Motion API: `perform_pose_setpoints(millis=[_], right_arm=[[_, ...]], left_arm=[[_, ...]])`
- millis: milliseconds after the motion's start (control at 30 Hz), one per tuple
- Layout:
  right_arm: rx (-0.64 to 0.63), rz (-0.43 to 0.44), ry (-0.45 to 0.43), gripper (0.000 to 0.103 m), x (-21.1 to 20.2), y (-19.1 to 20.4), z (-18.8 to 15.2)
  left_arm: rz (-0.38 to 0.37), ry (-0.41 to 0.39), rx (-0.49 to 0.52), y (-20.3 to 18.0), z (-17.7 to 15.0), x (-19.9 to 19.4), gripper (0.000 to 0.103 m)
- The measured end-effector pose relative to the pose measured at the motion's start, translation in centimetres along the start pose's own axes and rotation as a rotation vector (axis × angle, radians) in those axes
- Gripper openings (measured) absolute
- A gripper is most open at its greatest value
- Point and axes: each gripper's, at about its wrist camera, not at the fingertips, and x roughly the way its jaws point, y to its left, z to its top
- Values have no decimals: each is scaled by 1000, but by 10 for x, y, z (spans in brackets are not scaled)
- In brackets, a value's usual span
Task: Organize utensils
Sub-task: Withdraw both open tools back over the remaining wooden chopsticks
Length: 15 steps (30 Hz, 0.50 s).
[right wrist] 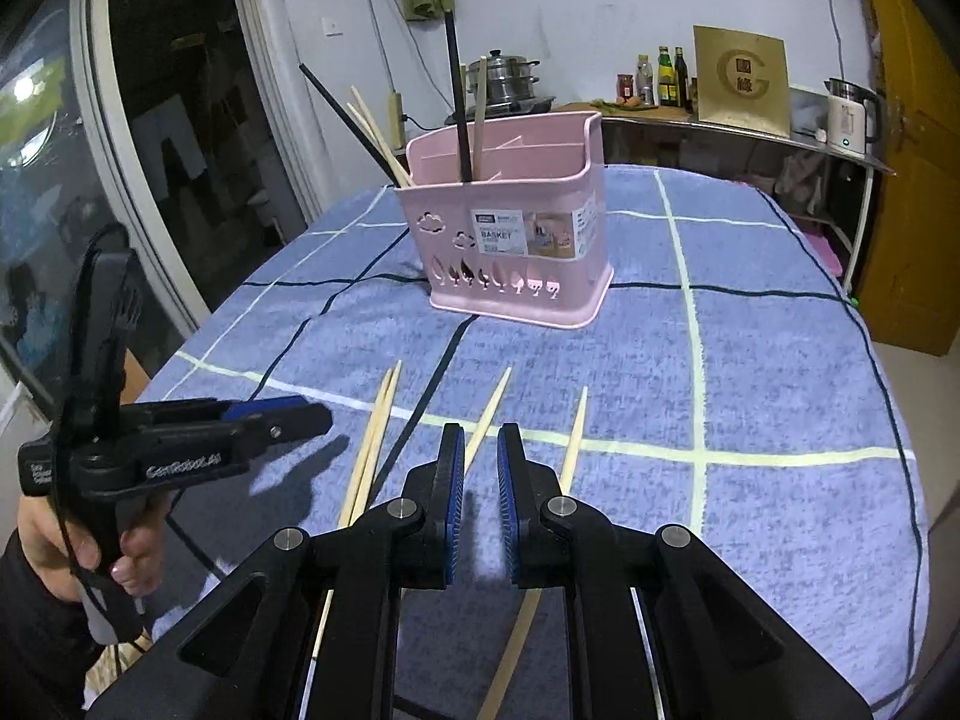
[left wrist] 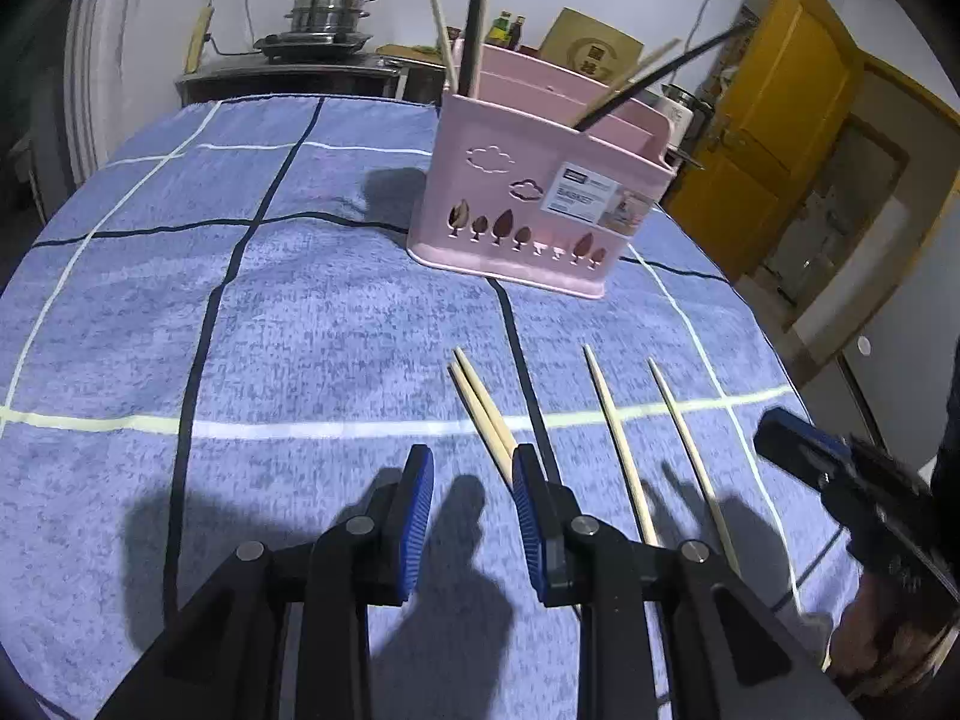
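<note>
Nearest, the left gripper and right gripper hover with fingers slightly spread, pinching nothing. Four wooden chopsticks lie just beyond on the blue checked counter; farther off stands the pink basket holding more.

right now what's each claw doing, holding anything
left claw: open, nothing between its pads, above the cloth.
right claw: open with a narrow gap, holding nothing.

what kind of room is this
Probably a home kitchen or dining area: a stacked steamer pot on a burner, sauce bottles and a kettle on a counter behind the cloth-covered table.
</note>
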Motion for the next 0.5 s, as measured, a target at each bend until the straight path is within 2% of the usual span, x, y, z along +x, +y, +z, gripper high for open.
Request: perform_pose_setpoints(millis=[267, 500], right_arm=[[2, 9, 16, 11, 9, -1, 2], [14, 11, 20, 11, 14, -7, 1]], left_arm=[[59, 31, -49, 3, 17, 31, 27], [92, 12, -38, 2, 26, 42, 27]])
